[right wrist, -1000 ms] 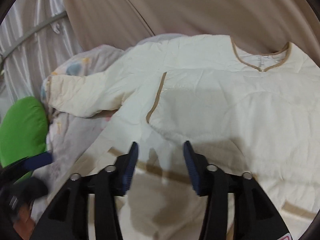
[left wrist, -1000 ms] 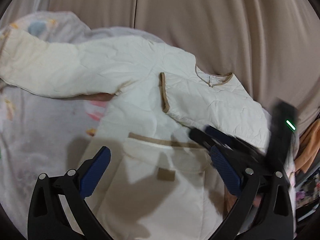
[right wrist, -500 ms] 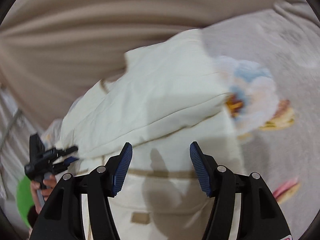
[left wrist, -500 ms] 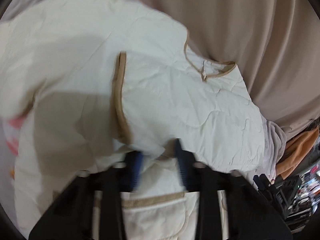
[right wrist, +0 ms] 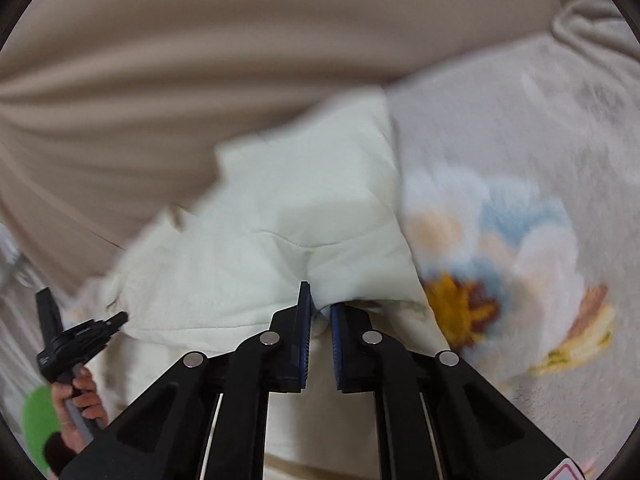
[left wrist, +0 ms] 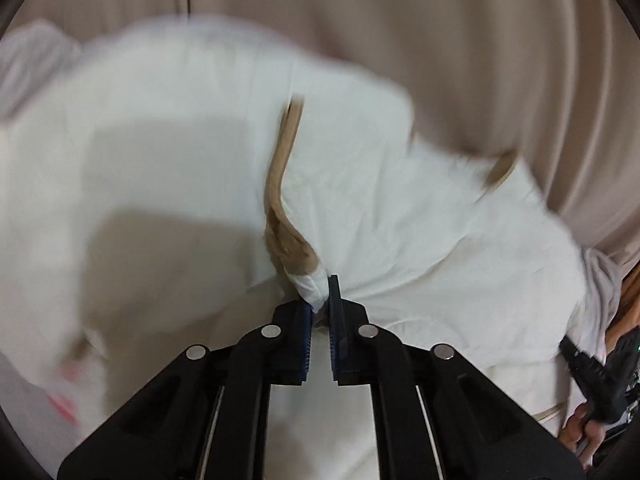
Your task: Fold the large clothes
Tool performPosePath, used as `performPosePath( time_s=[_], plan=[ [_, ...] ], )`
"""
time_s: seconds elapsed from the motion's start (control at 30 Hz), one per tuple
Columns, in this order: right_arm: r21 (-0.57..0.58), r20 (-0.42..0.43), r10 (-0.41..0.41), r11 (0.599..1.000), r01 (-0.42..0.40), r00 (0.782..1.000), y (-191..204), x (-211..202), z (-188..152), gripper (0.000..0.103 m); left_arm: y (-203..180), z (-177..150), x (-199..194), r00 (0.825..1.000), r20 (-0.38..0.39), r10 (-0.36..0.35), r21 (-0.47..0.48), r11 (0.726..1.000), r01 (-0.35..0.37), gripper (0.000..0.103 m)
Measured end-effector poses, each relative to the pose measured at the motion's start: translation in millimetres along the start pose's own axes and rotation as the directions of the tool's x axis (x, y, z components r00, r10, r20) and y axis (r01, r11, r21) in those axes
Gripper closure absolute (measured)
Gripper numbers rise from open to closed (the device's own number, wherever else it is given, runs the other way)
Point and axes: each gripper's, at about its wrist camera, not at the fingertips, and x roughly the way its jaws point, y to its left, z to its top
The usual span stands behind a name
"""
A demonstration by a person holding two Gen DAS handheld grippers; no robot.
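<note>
left gripper (left wrist: 320,300): pressed together on a bunched fold of the cream quilted garment (left wrist: 400,240), right at the low end of the tan trim (left wrist: 280,184); cloth fills the gap between the blue pads.
right gripper (right wrist: 319,312): pinching another edge of the same garment (right wrist: 304,216), fabric tucked between its pads.
where the garment lies: spread ahead of both tools on the floral blanket (right wrist: 520,240), with the beige curtain (left wrist: 440,40) behind it.
key relation: from the left gripper the trim runs straight away, up the view, so the held layer's long axis points forward. from the right gripper the cloth rises ahead and to its left, the blanket showing bare to its right.
which hand is nearer: both already hold cloth; neither needs to reach.
judgement: a fold looks under way; the coming move likely carries both pinched edges together across the body.
risk: blur hides how deep either bite is; a thin bite could slip.
</note>
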Motion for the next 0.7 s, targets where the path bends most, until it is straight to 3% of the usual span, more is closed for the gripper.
performPosePath(
  time_s=[0.07, 0.17, 0.2, 0.27, 0.3, 0.33, 0.43, 0.53, 0.6, 0.7],
  plan=[
    [0.035, 0.0, 0.012, 0.999, -0.012, 1.0, -5.4, -2.5, -2.2, 0.097, -1.1, -5.0, -2.5, 0.999, 0.045, -0.002, 0.013, 1.0, 0.001, 0.096],
    [-0.046, 0.127, 0.059, 0.998, -0.054, 0.99, 10.8, -36.2, -0.3, 0.097, -1.2, -5.3, -2.4, 0.998, 0.055, -0.005, 0.023, 1.0, 0.004, 0.091],
    [-0.063, 0.134, 0.044, 0.997, -0.036, 0.99, 11.6, -36.6, 0.5, 0.097, 0.5, -6.5, -1.6, 0.998, 0.06, -0.008, 0.024, 1.0, 0.007, 0.09],
    [-0.065, -0.004, -0.047, 0.997, 0.046, 0.999, -0.1, -6.4, -0.4, 0.096, 3.7, -8.5, -0.6, 0.998, 0.067, -0.014, 0.024, 1.0, 0.012, 0.088],
    [-0.033, -0.053, -0.043, 0.999, 0.042, 0.998, -8.0, 2.7, -3.6, 0.096, 2.3, -12.0, -2.1, 0.997, 0.072, -0.014, 0.024, 1.0, 0.012, 0.087],
    [0.002, -0.048, -0.026, 1.0, 0.026, 0.999, -12.6, -1.0, -4.8, 0.094, 3.9, -13.3, -3.0, 0.997, 0.077, -0.017, 0.021, 1.0, 0.015, 0.086],
    [0.0, 0.004, -0.076, 0.997, 0.076, 0.997, -7.2, -26.1, -2.2, 0.088, 11.3, -16.5, -5.8, 0.995, 0.088, -0.04, -0.004, 0.999, 0.04, 0.084],
    [-0.016, 0.121, -0.174, 0.984, 0.177, 0.977, 6.4, -58.8, -0.8, 0.081, 13.1, -17.8, -8.7, 0.995, 0.092, -0.044, -0.013, 0.999, 0.046, 0.084],
    [-0.058, 0.157, -0.139, 0.987, 0.15, 0.978, 23.7, -67.4, 8.9, 0.081, 9.6, -18.0, -9.1, 0.995, 0.097, -0.031, -0.002, 1.0, 0.031, 0.084],
    [-0.182, 0.139, -0.066, 0.979, 0.09, 0.988, 69.4, -48.5, 19.5, 0.081, 1.7, -19.3, -8.9, 0.994, 0.106, -0.005, 0.018, 1.0, 0.003, 0.083]
  ],
)
